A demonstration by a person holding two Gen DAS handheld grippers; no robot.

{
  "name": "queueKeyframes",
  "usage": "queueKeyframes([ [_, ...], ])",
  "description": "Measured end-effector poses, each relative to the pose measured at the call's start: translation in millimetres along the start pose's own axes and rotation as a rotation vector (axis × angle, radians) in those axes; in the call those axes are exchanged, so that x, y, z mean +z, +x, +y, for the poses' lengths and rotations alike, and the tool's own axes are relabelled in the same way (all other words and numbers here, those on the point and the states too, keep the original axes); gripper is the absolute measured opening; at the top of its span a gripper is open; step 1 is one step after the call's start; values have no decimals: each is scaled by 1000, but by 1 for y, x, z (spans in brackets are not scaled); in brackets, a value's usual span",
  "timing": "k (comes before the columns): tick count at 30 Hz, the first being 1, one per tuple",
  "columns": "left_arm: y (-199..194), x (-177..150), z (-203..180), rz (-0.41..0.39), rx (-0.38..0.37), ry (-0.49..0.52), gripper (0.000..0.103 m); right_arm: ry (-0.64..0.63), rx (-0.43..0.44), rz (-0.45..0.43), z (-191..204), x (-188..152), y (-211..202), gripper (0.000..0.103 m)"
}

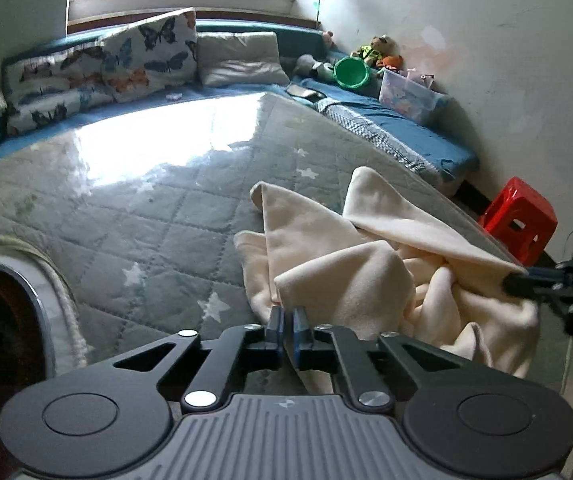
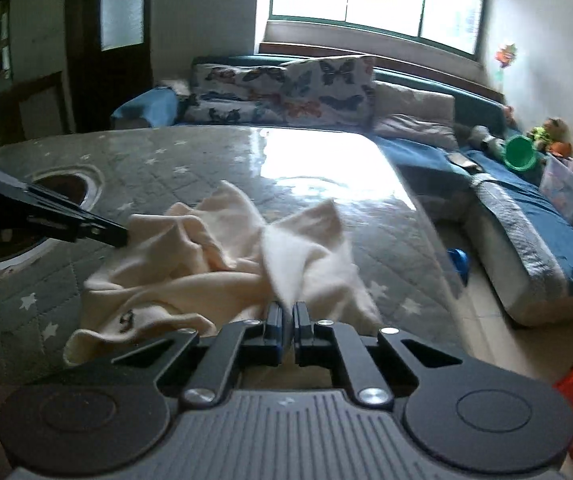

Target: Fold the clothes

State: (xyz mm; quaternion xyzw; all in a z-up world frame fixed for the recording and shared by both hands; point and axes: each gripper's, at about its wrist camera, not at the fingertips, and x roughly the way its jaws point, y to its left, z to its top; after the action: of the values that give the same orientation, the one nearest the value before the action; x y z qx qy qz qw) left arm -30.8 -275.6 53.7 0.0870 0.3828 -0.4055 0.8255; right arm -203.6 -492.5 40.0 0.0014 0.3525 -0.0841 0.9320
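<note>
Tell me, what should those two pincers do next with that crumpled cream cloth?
Probably lift and draw apart. The left gripper and right gripper both look shut on edges of the cream garment, which lies bunched on the quilted table; spreading it flat comes before folding.

Two close wrist views angled down, sharing cream garment (image 1: 326, 256)

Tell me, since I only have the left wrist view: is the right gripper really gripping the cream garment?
Observer: Yes. In the right wrist view the right gripper is shut on a fold of the cream garment, which rises out of its jaws.
Operator: Any print on it?
Observer: A small dark mark near its near left edge.
Operator: Anything on the floor?
Observer: A blue object beside the quilted surface; I cannot tell what it is.
</note>
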Motion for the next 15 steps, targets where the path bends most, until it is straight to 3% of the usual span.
queueKeyframes([
  [7, -19, -4, -8, -31, 10, 66, 2, 70, -88, -10, -24, -23, -30, 2],
  [12, -17, -3, -11, -19, 10, 92, 4, 79, -54, -36, -28, -22, -36, 6],
  [15, -14, -2, -9, -17, 6, 80, 11, 42, -17, -51, -21, -8, -25, 11],
])
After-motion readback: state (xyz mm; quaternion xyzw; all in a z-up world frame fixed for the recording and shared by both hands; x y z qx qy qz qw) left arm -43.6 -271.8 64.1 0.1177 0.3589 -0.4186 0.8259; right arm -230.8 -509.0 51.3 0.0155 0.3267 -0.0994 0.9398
